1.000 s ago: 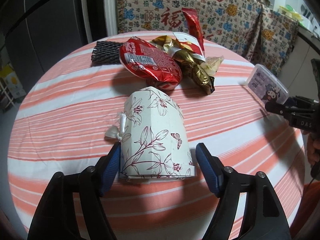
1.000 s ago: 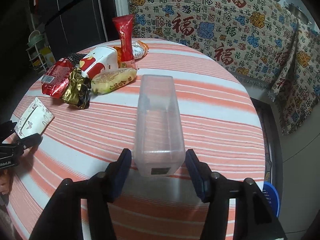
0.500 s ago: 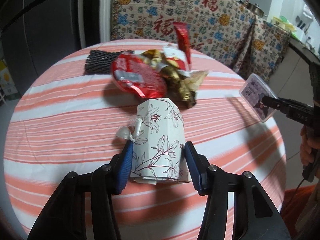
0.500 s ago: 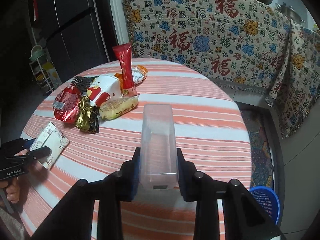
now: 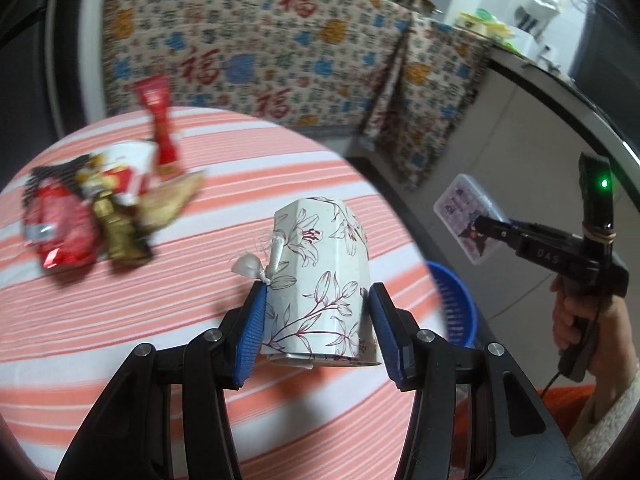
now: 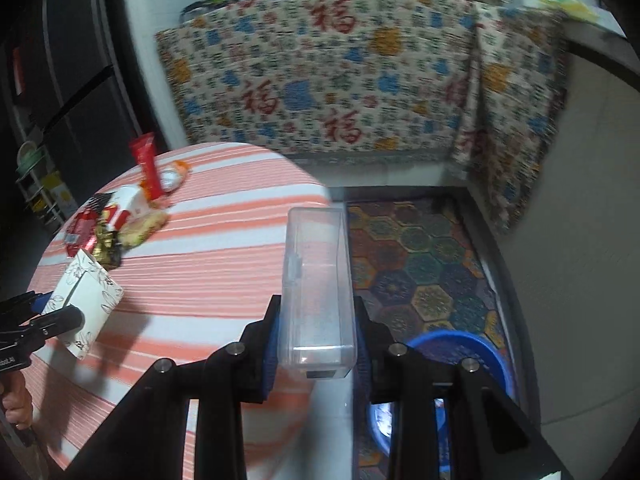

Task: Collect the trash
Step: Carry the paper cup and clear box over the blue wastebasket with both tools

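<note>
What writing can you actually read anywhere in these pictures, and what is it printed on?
"福": red characters repeated on the patterned cloth.
"DAS": on the right claw body.
Label on the clear plastic box: too blurred.
Snack wrappers: print too blurred.

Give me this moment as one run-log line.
left gripper: shut on floral box | right gripper: shut on clear plastic case | blue basket: on floor
</note>
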